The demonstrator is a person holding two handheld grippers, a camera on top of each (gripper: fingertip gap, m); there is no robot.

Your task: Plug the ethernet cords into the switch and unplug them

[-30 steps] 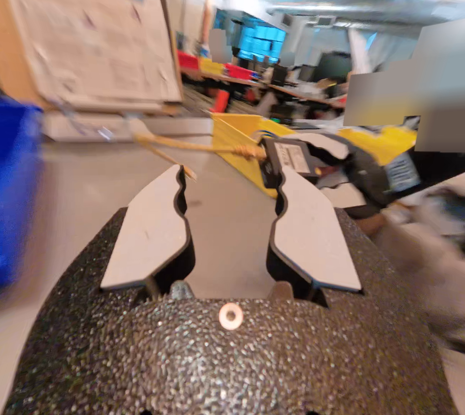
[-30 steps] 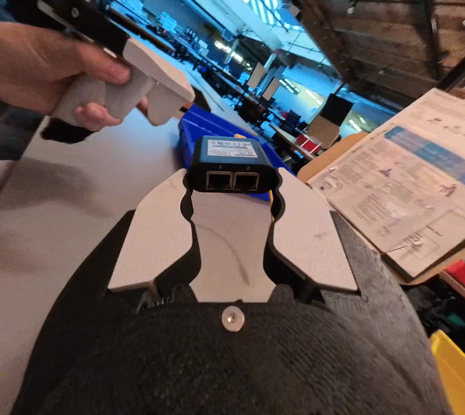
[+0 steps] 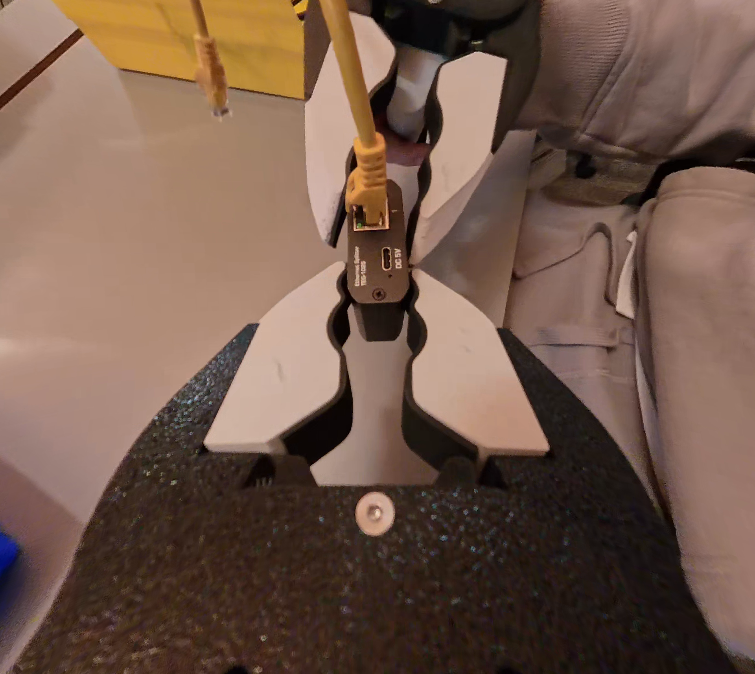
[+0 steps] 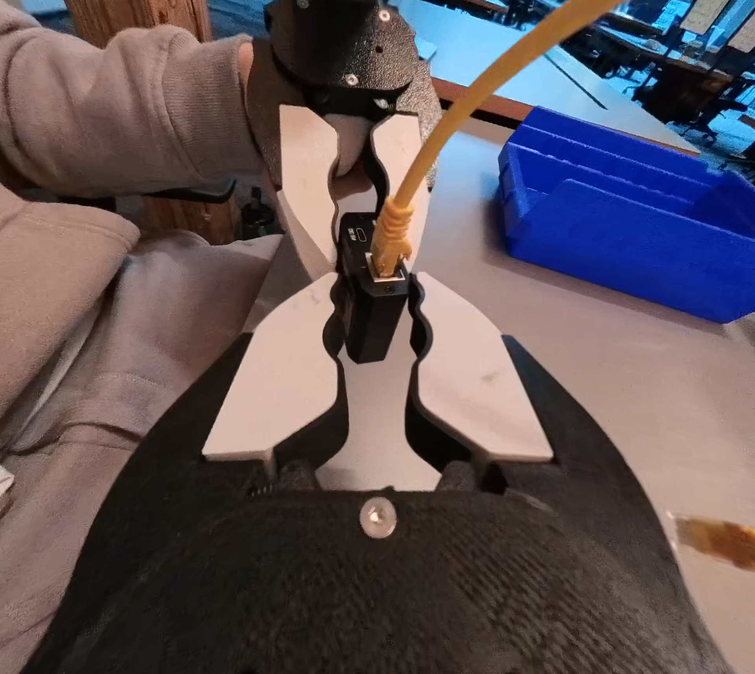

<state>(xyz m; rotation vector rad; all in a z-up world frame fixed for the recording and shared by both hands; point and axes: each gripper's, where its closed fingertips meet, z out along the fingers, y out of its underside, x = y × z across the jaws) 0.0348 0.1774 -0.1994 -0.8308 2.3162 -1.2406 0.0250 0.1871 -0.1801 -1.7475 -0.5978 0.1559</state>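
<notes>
Two sets of tongs meet nose to nose over a grey desk (image 3: 122,225), both clamped on one small black switch (image 3: 378,266). From the left: a yellow bin (image 3: 163,21), a loose yellow cord end (image 3: 210,76) dangling, then a yellow ethernet cord (image 3: 367,172) seated in the switch's port. The left tongs (image 3: 378,301) pinch its near end; the right tongs (image 4: 374,311) pinch the other. White lettering marks the switch, and a white label the left tool. A blue bin (image 4: 613,246) sits right.
</notes>
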